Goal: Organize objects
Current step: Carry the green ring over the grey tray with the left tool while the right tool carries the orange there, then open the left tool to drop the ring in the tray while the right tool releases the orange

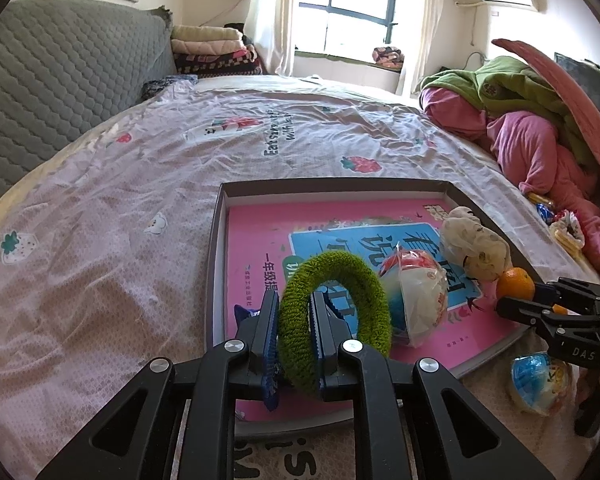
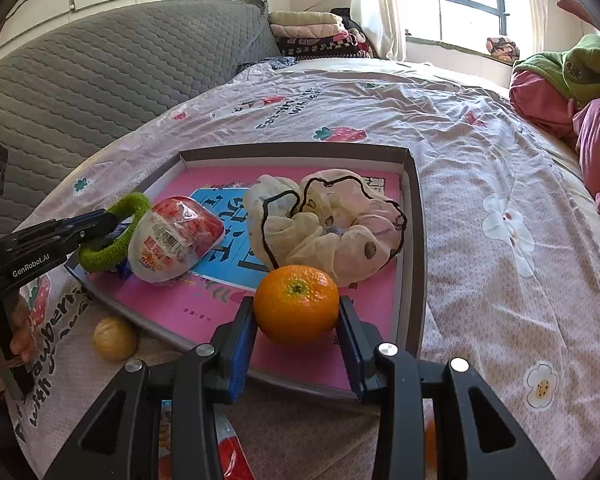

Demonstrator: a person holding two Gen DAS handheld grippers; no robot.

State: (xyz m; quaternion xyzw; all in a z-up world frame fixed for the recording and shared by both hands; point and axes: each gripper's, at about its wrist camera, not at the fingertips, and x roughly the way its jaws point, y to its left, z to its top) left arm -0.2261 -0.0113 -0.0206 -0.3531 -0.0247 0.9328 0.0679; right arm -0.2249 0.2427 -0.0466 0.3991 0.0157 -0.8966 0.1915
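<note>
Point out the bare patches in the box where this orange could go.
Free: the pink book cover beneath the orange, by the box's near wall; and the far strip by the back wall. Crowded: the cream scrunchie and snack packet.

Two hand-held grippers are showing: the left hand-held gripper [image 1: 294,316] and the right hand-held gripper [image 2: 296,316]. One tray [image 2: 414,216] is lying on the bed, holding one pink book [image 2: 188,312]. One green scrunchie [image 1: 336,300], one cream scrunchie [image 2: 340,224], one orange [image 2: 296,304], one walnut [image 2: 114,338] and two wrapped snacks [image 2: 176,240] [image 1: 538,384] are showing.
</note>
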